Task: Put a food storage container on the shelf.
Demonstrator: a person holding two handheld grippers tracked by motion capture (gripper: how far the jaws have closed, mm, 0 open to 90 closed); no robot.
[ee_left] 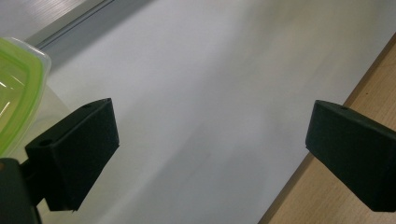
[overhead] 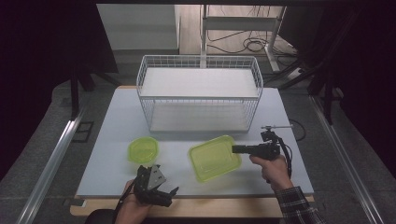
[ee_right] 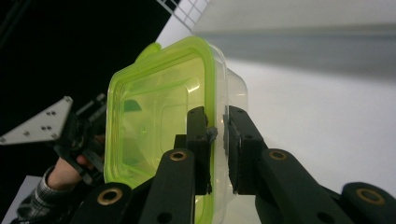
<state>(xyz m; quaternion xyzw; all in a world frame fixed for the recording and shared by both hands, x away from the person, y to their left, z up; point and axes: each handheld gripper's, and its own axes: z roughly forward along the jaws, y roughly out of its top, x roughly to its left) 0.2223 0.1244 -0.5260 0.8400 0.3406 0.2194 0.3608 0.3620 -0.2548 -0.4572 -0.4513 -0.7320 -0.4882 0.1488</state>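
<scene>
A square clear container with a yellow-green lid (overhead: 212, 157) hangs tilted just above the white table (overhead: 112, 126), right of centre. My right gripper (overhead: 234, 149) comes in from the right and is shut on its near rim. In the right gripper view the two jaws (ee_right: 217, 119) pinch the lid's edge and the clear wall of the container (ee_right: 154, 121). A smaller round yellow-green container (overhead: 143, 150) sits on the table to its left. My left gripper (overhead: 169, 195) rests at the table's front edge, open, with nothing between its jaws (ee_left: 210, 135).
A white wire basket (overhead: 201, 93) stands at the back middle of the table. A wooden strip (overhead: 210, 207) runs along the front edge. The left gripper view catches a green lid's edge (ee_left: 14, 88) at its left and bare white table ahead.
</scene>
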